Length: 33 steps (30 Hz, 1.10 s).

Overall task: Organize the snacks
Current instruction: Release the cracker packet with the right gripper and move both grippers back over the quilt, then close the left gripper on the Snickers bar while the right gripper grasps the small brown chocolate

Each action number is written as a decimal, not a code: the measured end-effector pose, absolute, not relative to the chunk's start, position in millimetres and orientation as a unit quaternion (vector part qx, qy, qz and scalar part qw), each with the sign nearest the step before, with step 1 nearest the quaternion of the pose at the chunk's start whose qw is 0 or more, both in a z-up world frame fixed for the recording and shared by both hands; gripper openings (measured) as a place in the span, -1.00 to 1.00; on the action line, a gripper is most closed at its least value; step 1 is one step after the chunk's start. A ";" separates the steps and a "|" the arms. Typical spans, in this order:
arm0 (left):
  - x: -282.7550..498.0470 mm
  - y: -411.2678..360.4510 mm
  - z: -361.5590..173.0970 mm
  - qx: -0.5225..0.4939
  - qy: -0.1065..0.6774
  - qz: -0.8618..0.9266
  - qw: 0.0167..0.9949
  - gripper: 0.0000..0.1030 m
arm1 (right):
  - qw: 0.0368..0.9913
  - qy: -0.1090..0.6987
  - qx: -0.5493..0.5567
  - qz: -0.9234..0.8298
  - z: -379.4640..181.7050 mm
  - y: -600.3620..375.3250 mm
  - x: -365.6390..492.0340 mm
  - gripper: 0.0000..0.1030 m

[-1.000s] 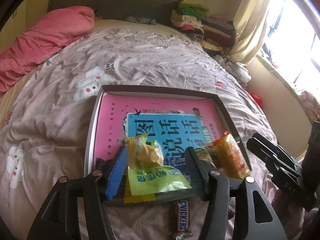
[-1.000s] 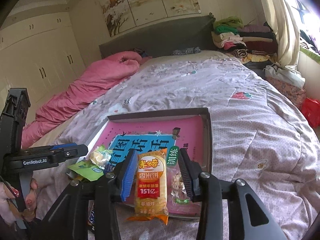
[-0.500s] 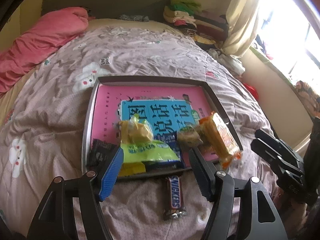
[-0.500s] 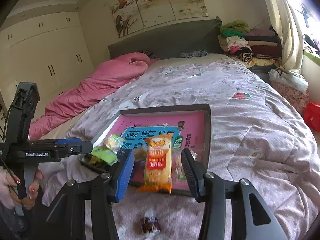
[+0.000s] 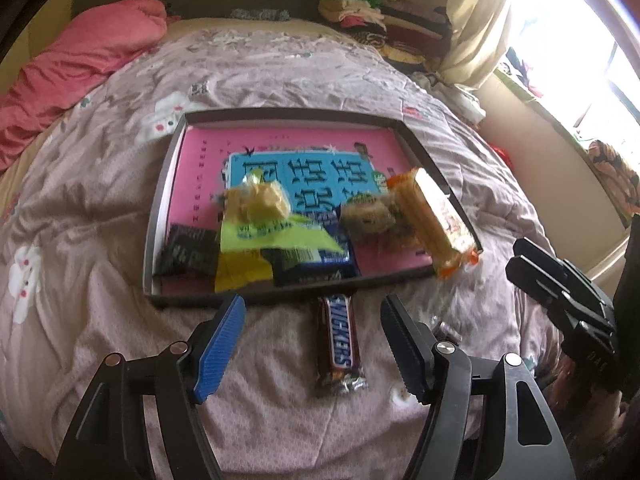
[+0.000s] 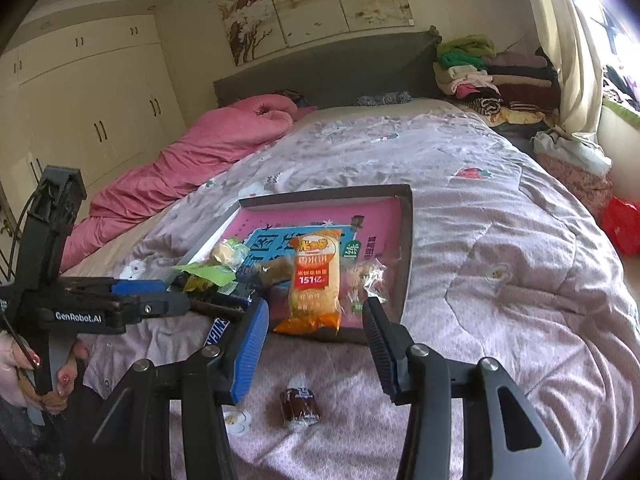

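Bedroom, bed (image 5: 120, 320) under a lilac floral quilt; pink duvet (image 5: 80, 60) at 10 o'clock, folded clothes and curtain at 1 o'clock.

Left wrist view: left gripper (image 5: 312, 344) low at 6 o'clock, jaws apart, gripping nothing. Snickers bar (image 5: 338, 340) flat on quilt between the jaws, untouched, just outside near rim of dark tray (image 5: 160, 200). Inside tray on pink-and-blue book: green-yellow packet (image 5: 260, 236) at centre, black packet (image 5: 188, 252) at 9 o'clock, orange rice-cracker pack (image 5: 436, 216) at 3 o'clock, overhanging the rim. Right gripper's black body at 4 o'clock.

Right wrist view: right gripper (image 6: 316, 336) at 6 o'clock, jaws parted, empty. Orange rice-cracker pack (image 6: 316, 284) beyond the tips, lower end over tray (image 6: 408, 248) edge. Small brown wrapped sweet (image 6: 298, 404) on quilt below the jaws. Left gripper (image 6: 152, 304) at 9 o'clock, a hand (image 6: 24, 376) on its handle.
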<state>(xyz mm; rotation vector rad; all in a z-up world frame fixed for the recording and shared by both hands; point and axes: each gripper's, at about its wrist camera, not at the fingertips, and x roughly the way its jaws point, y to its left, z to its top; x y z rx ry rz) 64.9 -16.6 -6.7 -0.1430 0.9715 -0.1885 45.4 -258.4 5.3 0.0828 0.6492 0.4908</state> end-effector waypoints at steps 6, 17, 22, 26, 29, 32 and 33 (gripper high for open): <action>60.4 -19.5 -15.0 -0.064 0.474 -0.089 0.873 0.40 | 0.912 0.330 0.031 0.241 0.0 -253.1 38.9 -0.05; 59.0 -26.1 -33.1 -0.064 0.497 -0.096 0.860 0.40 | 0.885 0.387 -0.039 0.257 -28.8 -224.4 32.8 -0.05; 60.4 -29.5 -42.7 -0.065 0.507 -0.099 0.854 0.40 | 0.870 0.414 -0.079 0.256 -46.9 -211.9 31.7 -0.11; 61.8 -33.6 -51.6 -0.067 0.514 -0.103 0.849 0.40 | 0.861 0.431 -0.091 0.253 -57.2 -208.0 33.3 -0.19; 64.6 -36.1 -57.7 -0.072 0.516 -0.105 0.847 0.40 | 0.860 0.434 -0.096 0.251 -61.5 -205.9 36.5 -0.29; 69.4 -36.1 -62.3 -0.083 0.518 -0.103 0.845 0.39 | 0.857 0.442 -0.101 0.243 -66.0 -204.5 40.6 -0.43; 70.7 -36.7 -62.8 -0.083 0.516 -0.101 0.847 0.33 | 0.857 0.443 -0.099 0.243 -66.3 -204.7 41.3 -0.43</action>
